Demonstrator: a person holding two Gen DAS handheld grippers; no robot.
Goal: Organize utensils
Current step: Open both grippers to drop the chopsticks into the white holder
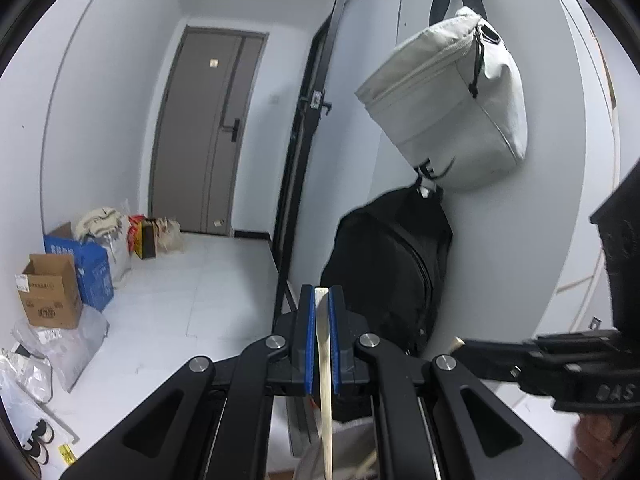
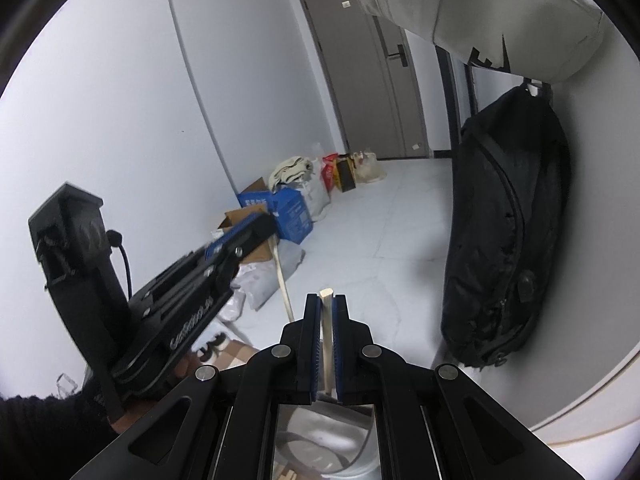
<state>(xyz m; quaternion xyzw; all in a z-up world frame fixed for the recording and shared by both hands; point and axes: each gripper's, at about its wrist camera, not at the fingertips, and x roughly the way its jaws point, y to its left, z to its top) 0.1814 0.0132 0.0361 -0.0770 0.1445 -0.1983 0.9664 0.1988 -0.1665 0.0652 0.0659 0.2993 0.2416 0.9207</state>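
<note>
Chopsticks, pale wood: one (image 1: 323,344) pinched in left gripper (image 1: 322,300), other (image 2: 327,336) in right gripper (image 2: 327,304).

From my remote seat, the left gripper (image 1: 322,300) shows matt black plastic arms, brushed metal pivot pins and ribbed blue rubber pads, its jaws pinching a pale, smooth wooden stick (image 1: 325,360). The right gripper (image 2: 327,304) is built the same, its jaws closed on a second pale wooden stick (image 2: 327,340). At two o'clock in the left view hangs a grey woven-cloth bag (image 1: 448,96); below it, a black matt fabric backpack (image 1: 384,272). At eight o'clock sit a brown cardboard box (image 1: 50,290) and crinkled glossy plastic mailers (image 1: 60,344) on the smooth pale tiled floor (image 1: 192,280).
</note>
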